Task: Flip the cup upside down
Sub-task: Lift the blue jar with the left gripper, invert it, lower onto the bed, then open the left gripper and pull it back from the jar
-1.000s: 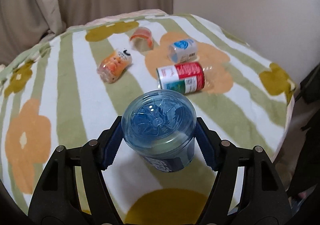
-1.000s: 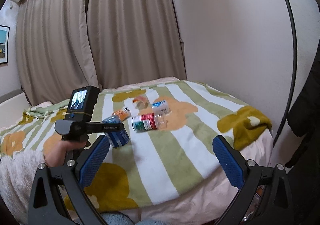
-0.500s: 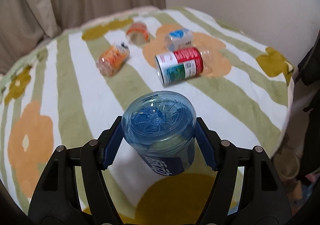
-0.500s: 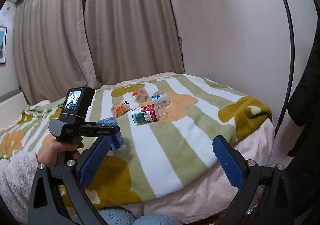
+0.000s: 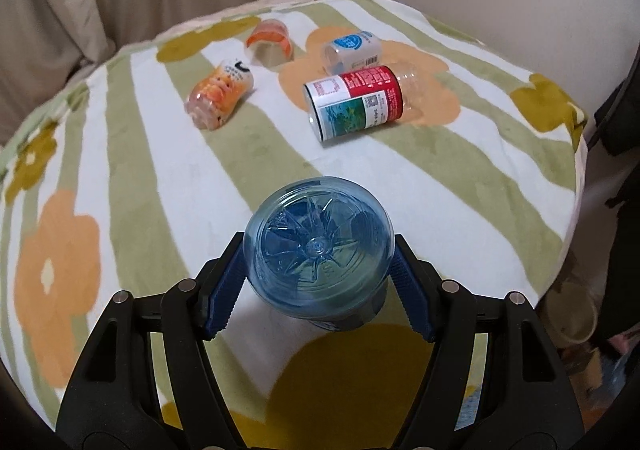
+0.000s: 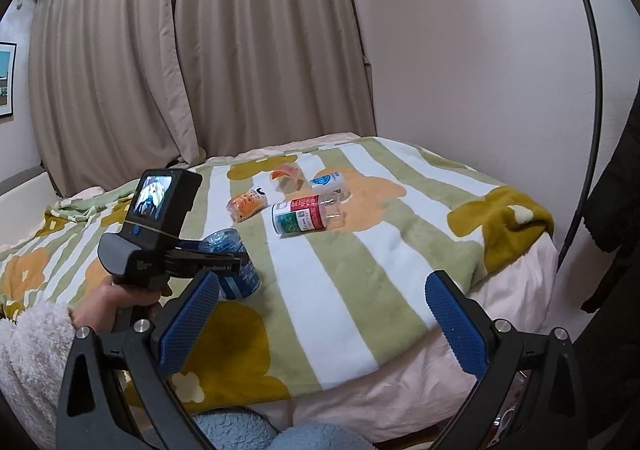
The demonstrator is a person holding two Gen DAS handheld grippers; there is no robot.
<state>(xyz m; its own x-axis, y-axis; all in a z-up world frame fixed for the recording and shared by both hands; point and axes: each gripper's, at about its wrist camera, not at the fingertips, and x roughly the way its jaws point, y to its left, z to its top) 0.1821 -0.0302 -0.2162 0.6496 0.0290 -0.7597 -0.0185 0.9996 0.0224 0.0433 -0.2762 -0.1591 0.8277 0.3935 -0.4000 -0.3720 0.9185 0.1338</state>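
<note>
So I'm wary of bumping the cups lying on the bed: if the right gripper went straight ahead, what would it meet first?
Probably bare blanket, short of the red cup; depth is unclear.

L gripper (image 6: 224, 270) clamps blue cup (image 6: 236, 270); R gripper (image 6: 320, 326) agape.

Beige curtains (image 6: 192, 61) hang behind a bed (image 6: 400, 270) – striped floral blanket (image 5: 460, 177) – beside a plain wall (image 6: 460, 49)

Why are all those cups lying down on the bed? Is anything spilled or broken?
Four cups lie tipped on their sides on the blanket: the red-label cup, orange cup, blue-label cup and orange-striped cup. No spill or damage shows. The blue cup sits bottom-up between the left gripper fingers.
</note>
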